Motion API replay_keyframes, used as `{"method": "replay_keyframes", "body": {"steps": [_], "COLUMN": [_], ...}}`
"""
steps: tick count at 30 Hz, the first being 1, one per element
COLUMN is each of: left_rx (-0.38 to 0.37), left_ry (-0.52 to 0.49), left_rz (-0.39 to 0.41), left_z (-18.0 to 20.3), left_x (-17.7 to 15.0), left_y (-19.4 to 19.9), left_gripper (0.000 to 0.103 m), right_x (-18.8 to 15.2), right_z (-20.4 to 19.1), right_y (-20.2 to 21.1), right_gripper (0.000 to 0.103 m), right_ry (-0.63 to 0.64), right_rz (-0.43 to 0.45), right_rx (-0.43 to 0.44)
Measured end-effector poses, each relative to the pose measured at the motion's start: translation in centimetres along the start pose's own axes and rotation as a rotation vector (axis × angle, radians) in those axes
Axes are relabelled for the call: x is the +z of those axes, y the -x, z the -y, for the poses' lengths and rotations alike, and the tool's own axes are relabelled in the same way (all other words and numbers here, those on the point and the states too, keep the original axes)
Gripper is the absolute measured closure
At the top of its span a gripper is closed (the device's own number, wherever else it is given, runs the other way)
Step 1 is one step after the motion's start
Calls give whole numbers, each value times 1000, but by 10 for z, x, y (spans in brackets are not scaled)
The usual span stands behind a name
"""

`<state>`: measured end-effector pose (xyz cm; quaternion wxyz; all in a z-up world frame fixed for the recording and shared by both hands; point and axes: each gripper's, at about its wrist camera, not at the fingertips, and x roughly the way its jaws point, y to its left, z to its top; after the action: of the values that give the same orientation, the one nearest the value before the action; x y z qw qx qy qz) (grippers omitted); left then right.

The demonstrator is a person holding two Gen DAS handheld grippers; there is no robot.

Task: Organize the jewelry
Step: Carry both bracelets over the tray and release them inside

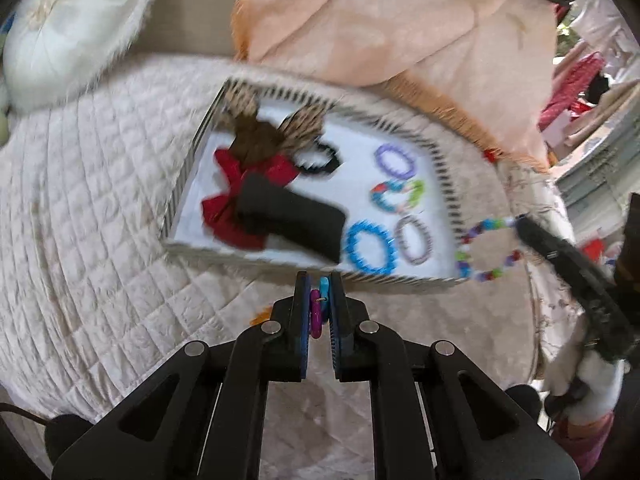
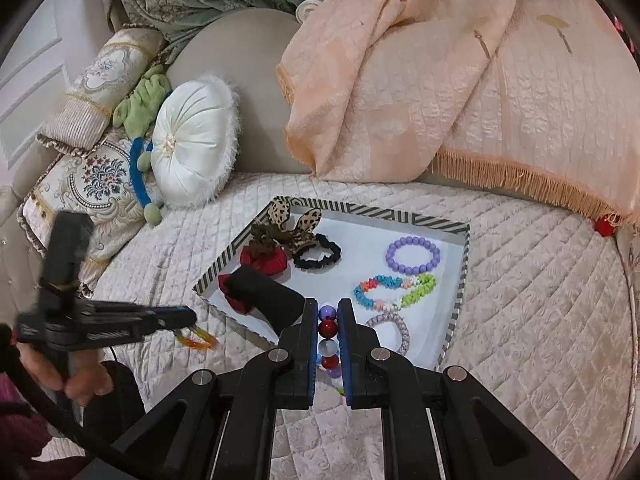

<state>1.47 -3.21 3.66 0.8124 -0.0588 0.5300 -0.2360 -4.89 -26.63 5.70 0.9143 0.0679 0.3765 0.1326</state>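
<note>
Left wrist view: your left tongs [image 1: 319, 304] are pinching a small chain [image 1: 318, 307] of purple, blue and orange links, hanging over the quilted bed [image 1: 80, 208] just in front of the striped tray [image 1: 444, 172]. Your right tongs [image 2: 329, 330] are clamping a bead bracelet [image 1: 486, 250] at the tray's near corner. Scrunchies, bows and four bracelets are lying in the tray.

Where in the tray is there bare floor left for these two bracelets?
Free: the white floor of the tray between the black scrunchie and purple bead bracelet. Crowded: left side with bows and black pouch; right column of bracelets.
</note>
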Motion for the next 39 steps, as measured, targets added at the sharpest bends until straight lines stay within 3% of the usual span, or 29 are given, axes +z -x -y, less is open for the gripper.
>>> {"method": "replay_keyframes", "body": {"steps": [8, 19, 32, 39], "left_rx": [-9, 25, 125, 162], "left_ry": [-56, -80, 16, 26], "left_rz": [53, 24, -27, -33], "left_z": [37, 66, 13, -3], "left_x": [37, 74, 97, 95], "left_y": [3, -59, -123, -129], "left_gripper": [96, 96, 96, 96], "right_x": [17, 51, 81, 74], "right_z": [6, 32, 37, 63], "right_y": [-11, -48, -150, -190], "right_gripper": [94, 94, 94, 94], "right_ry": [-7, -22, -93, -125], "right_rz": [-4, -37, -110, -172], "right_rx": [-2, -22, 62, -28]}}
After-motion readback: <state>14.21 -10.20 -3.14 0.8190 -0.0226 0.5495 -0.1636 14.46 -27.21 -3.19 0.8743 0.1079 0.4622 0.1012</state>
